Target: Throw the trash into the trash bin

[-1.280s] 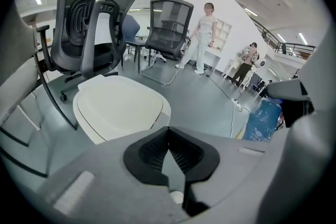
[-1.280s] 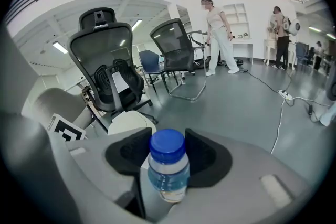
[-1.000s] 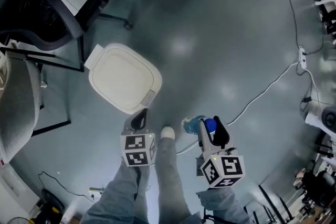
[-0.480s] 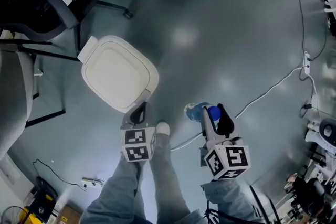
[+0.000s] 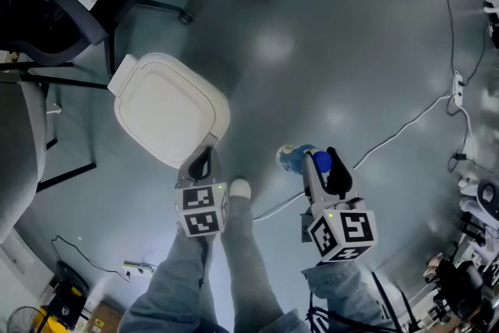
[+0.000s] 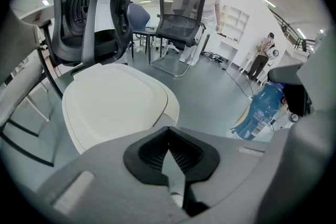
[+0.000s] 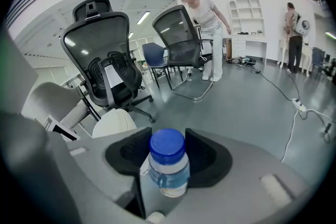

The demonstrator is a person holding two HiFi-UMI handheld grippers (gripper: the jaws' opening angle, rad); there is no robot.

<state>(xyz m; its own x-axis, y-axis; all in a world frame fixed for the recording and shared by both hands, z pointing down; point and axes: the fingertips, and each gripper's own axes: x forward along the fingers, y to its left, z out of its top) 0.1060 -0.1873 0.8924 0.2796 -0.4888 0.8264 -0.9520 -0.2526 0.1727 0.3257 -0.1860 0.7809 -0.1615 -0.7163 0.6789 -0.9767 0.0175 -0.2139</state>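
Right gripper (image 7: pixel 168 157) pinching blue-capped bottle (image 7: pixel 168 165) near its cap, right of trash bin (image 5: pixel 168 109), lid shut. Left gripper (image 6: pixel 169 136) pressed together, empty, tips at bin's near edge. Bottle label blue, seemingly barcoded; print unreadable. Bin body hidden under lid.

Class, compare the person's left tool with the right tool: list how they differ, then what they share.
The left tool has its jaws together with nothing between them; the right tool grips a clear plastic bottle with a blue cap. The left tool's tip is beside the white closed trash bin; the right tool is farther from it, over grey floor. Both carry a marker cube and point downward.
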